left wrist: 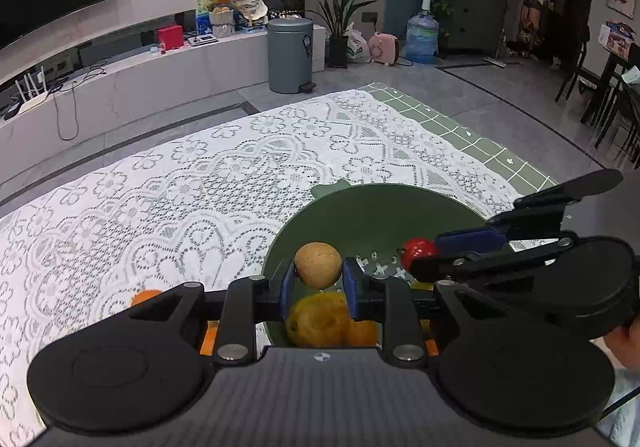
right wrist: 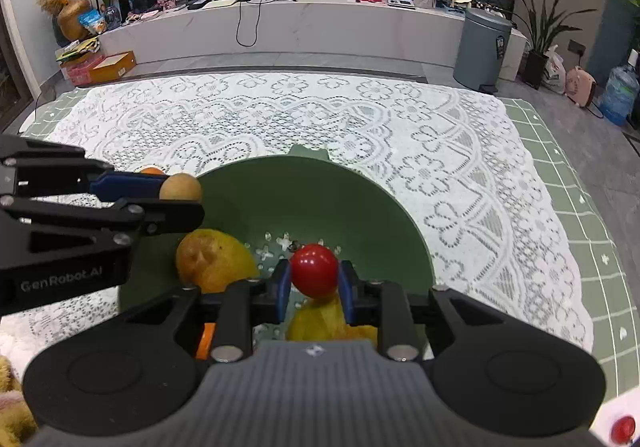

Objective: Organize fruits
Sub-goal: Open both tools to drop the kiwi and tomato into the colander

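The left gripper (left wrist: pixel 319 283) pinches a tan round fruit (left wrist: pixel 318 264) over the green bowl (left wrist: pixel 372 207) on the tabletop; the right gripper (right wrist: pixel 314 289) clamps a red fruit (right wrist: pixel 314 269) above the yellow fruit (right wrist: pixel 216 261) inside. This looks like the drop step: next, both should lower and release gently.

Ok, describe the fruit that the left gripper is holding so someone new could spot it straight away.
Find the green bowl on the white lace tablecloth. Over its left side, the left gripper pinches a small round tan fruit. It is matte and brownish, unlike the glossy red fruit in the right gripper and the yellow fruit below.
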Available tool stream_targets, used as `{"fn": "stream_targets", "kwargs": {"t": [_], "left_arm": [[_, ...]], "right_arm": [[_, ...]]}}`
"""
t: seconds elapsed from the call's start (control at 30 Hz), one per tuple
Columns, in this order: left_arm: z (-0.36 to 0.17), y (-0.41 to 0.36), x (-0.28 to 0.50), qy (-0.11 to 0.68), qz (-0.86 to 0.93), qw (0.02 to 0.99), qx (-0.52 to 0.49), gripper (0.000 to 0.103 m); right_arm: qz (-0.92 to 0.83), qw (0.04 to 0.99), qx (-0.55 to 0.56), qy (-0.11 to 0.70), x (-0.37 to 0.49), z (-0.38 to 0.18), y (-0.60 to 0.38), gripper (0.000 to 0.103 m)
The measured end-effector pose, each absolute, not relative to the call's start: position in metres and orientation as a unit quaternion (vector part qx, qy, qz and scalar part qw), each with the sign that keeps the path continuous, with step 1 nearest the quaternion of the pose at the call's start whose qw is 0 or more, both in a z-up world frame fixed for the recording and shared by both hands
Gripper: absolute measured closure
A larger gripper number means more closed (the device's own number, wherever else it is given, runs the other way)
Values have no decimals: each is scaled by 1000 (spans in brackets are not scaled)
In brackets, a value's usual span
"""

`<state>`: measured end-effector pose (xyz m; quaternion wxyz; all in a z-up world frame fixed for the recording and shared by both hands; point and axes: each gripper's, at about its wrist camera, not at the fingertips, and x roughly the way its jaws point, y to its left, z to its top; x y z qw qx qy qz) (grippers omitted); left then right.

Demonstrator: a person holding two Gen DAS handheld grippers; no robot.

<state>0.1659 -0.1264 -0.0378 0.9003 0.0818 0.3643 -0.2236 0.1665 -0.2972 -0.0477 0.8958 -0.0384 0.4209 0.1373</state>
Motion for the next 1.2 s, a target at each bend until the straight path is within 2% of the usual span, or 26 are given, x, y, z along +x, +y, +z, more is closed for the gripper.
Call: {"fn": "stream_targets", "kwargs": {"t": [0.5,1.0,1.17,1.2], "left_arm": [[-56,-132,195,386,-240,886,93,74],[-78,-145,206,414,-240,873,97,74],[-78,-147,204,414,-241,872,103,74],[-78,-147,204,414,-241,872,103,74]], "right_arm": [[143,882,-80,441,193,-78,-286,81],[151,878,-126,436,189,-84,-277,81],[153,878,-124,436,189,-84,-277,77],[154,878,-124,436,188,-84,-277,73]]}}
